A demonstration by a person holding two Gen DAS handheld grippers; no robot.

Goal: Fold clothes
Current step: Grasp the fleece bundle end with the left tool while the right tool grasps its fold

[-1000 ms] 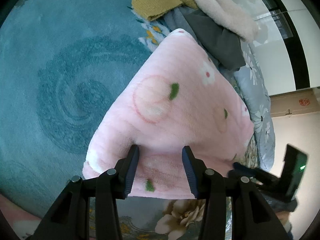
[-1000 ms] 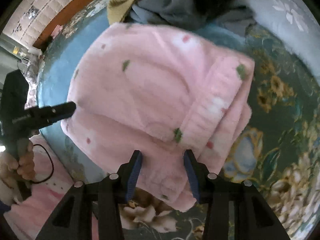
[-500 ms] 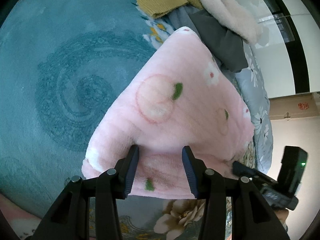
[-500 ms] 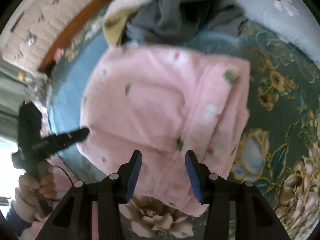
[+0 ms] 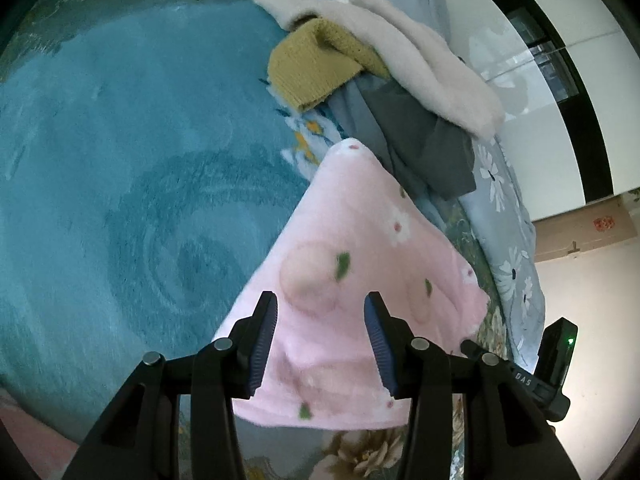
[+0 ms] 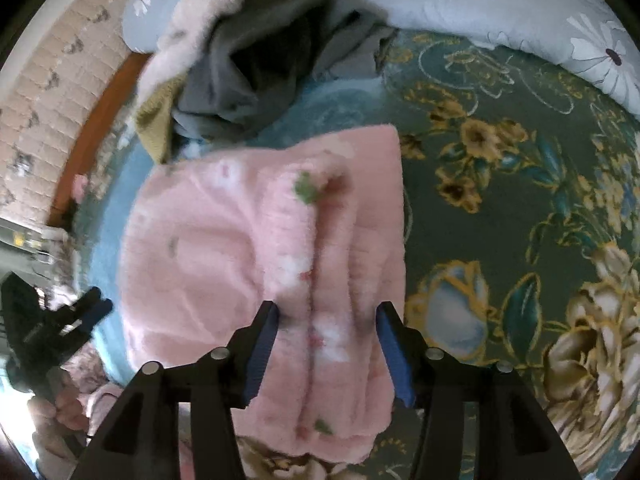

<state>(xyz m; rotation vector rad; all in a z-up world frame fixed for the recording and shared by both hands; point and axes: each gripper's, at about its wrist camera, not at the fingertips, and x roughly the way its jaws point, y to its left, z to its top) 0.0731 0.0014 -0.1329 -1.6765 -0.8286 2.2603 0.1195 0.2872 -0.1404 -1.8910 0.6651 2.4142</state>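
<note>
A folded pink fleece garment [image 5: 352, 280] with green leaf and flower prints lies on the bed; it also shows in the right wrist view [image 6: 256, 248]. My left gripper [image 5: 320, 340] is open, its jaws spread over the garment's near edge. My right gripper [image 6: 326, 344] is open, its jaws spread either side of a thick fold ridge on the garment's right side. The right gripper also shows at the lower right of the left wrist view [image 5: 516, 372]; the left gripper shows at the left of the right wrist view [image 6: 80, 316].
A pile of clothes lies beyond the garment: a mustard knit [image 5: 316, 68], a cream fleece piece [image 5: 420, 56] and a dark grey garment [image 5: 424, 148]. A teal swirl blanket [image 5: 132, 184] covers the bed's left. A blue-grey floral pillow [image 6: 500, 12] lies at the far side.
Both grippers have shifted over the garment. The right gripper moved over its thick folded right side; the left wrist view now shows more of the clothes pile. Both stay open.
</note>
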